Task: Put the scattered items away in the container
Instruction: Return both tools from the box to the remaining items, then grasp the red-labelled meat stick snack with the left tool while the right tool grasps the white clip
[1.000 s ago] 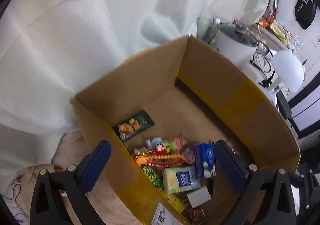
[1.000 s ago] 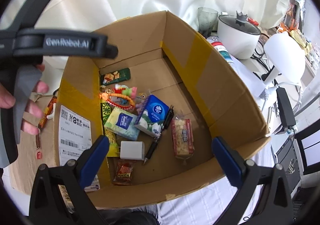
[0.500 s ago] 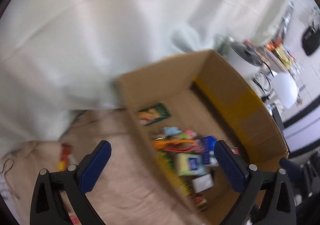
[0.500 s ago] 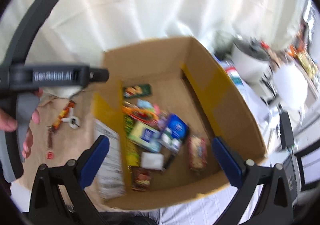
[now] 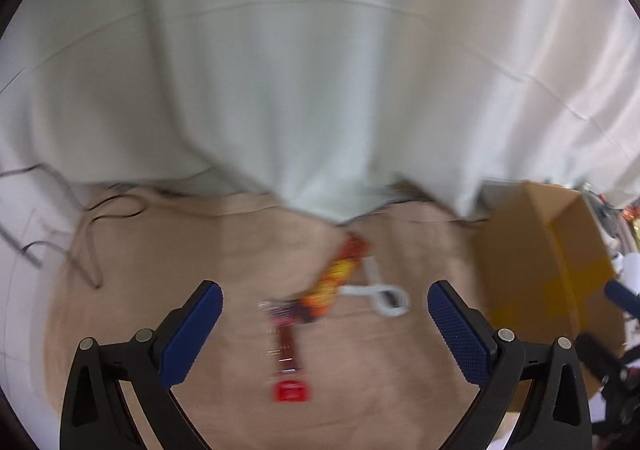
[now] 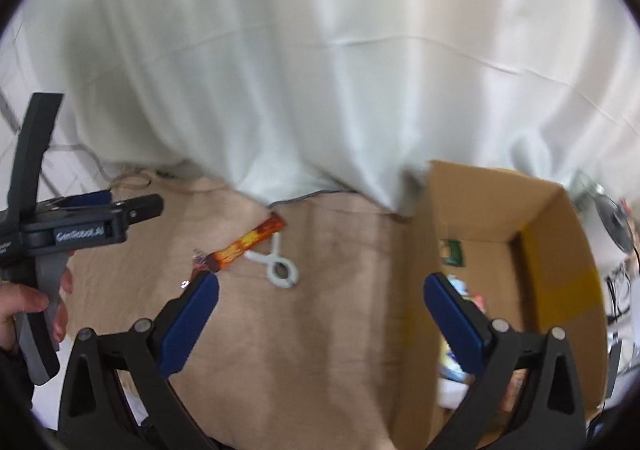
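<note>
On the beige cloth lie an orange snack stick packet (image 5: pixel 338 276) (image 6: pixel 246 242), a white ring-shaped clip (image 5: pixel 380 296) (image 6: pixel 280 266) and a red strip with a red tag (image 5: pixel 289 368). The cardboard box (image 5: pixel 548 266) (image 6: pixel 500 210) stands to the right and holds several small items. My left gripper (image 5: pixel 324 330) is open and empty, above the cloth just short of the packet. My right gripper (image 6: pixel 320 318) is open and empty, over the cloth beside the box's left wall. The left gripper's body (image 6: pixel 84 228) shows at the left of the right wrist view.
A white sheet (image 5: pixel 320 70) hangs behind the cloth. Dark cables (image 5: pixel 80 242) lie at the cloth's left edge. Kitchen clutter sits beyond the box at the far right (image 6: pixel 612 218).
Both grippers swung left, away from above the box, and now face the cloth with the loose items. Both stayed open and empty.
</note>
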The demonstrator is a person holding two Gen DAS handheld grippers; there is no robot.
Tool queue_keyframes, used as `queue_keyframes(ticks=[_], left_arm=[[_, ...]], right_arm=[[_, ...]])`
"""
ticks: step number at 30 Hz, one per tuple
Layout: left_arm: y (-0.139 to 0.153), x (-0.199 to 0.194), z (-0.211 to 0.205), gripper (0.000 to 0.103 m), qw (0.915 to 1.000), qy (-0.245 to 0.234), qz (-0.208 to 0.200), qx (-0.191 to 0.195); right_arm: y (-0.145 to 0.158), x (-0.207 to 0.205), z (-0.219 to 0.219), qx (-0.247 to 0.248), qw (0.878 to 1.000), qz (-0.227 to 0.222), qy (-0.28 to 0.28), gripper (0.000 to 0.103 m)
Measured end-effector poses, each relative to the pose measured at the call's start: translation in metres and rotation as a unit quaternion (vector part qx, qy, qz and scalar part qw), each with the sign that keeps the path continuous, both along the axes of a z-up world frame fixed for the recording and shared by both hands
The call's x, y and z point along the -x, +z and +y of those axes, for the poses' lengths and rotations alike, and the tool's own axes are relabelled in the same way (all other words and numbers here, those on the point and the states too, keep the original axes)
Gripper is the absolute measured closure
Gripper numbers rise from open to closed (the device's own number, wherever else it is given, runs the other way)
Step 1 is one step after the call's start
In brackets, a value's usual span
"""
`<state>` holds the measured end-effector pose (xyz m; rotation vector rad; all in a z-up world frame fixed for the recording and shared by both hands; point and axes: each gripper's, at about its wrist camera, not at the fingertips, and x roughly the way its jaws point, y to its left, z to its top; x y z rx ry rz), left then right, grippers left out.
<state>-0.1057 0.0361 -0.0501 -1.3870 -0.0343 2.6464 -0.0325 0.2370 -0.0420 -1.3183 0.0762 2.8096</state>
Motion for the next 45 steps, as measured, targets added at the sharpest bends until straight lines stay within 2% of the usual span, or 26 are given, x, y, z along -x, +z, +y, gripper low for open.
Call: queue_keyframes(ticks=[4, 9, 12, 19, 22, 28, 30, 32, 34, 36, 37, 38, 41, 45], left_arm=[[-0.024, -0.016, -0.026, 0.0, 0.9988, 0.002, 0.018, 0.046], [-0.074, -0.024, -0.034, 0.0, 0.9971, -0.002, -0.019, 0.074], [-0.103, -0.02, -0.025, 0.001, 0.9953, -0.013, -0.04, 0.088], [-0.158, 0.0, -0.008, 0.022, 0.9931, -0.015, -0.085, 0.08], [-0.174, 0.009, -0.005, 0.024, 0.9915, -0.013, -0.099, 0.083], [-0.194, 0.014, 0.003, 0.024, 0.9886, -0.015, -0.12, 0.09], [-0.194, 0.014, 0.001, 0.033, 0.9904, -0.012, -0.117, 0.073], [-0.191, 0.013, -0.002, 0.055, 0.9917, -0.011, -0.111, 0.063], [-0.19, 0.011, -0.006, 0.057, 0.9927, -0.014, -0.106, 0.056], [-0.187, 0.009, -0.015, 0.062, 0.9945, -0.017, -0.101, 0.023], [-0.185, 0.007, -0.022, 0.071, 0.9952, -0.018, -0.096, 0.0], [-0.182, 0.007, -0.026, 0.073, 0.9954, -0.02, -0.093, -0.011], [-0.178, 0.004, -0.032, 0.075, 0.9955, -0.032, -0.088, -0.004], [-0.174, -0.002, -0.045, 0.077, 0.9954, -0.028, -0.09, -0.016]], right_arm=[[-0.03, 0.017, -0.032, 0.027, 0.999, -0.02, 0.035, 0.0], [-0.076, 0.027, -0.057, 0.022, 0.995, -0.078, 0.051, 0.0], [-0.092, 0.023, -0.062, 0.02, 0.995, -0.081, 0.051, 0.0], [-0.113, 0.022, -0.05, 0.036, 0.995, -0.094, 0.021, 0.0], [-0.118, 0.021, -0.042, 0.043, 0.994, -0.098, 0.009, 0.0], [-0.128, 0.022, -0.039, 0.042, 0.993, -0.11, 0.007, 0.0], [-0.129, 0.023, -0.038, 0.044, 0.993, -0.11, 0.007, 0.0], [-0.13, 0.025, -0.037, 0.048, 0.993, -0.109, 0.007, 0.0], [-0.132, 0.028, -0.035, 0.052, 0.992, -0.111, 0.006, 0.0], [-0.134, 0.032, -0.034, 0.056, 0.992, -0.113, 0.006, 0.0], [-0.135, 0.034, -0.033, 0.057, 0.992, -0.114, 0.006, 0.0], [-0.136, 0.035, -0.033, 0.058, 0.992, -0.114, 0.007, 0.0], [-0.138, 0.04, -0.033, 0.059, 0.992, -0.111, 0.01, 0.0], [-0.141, 0.046, -0.033, 0.063, 0.992, -0.113, 0.012, 0.0]])
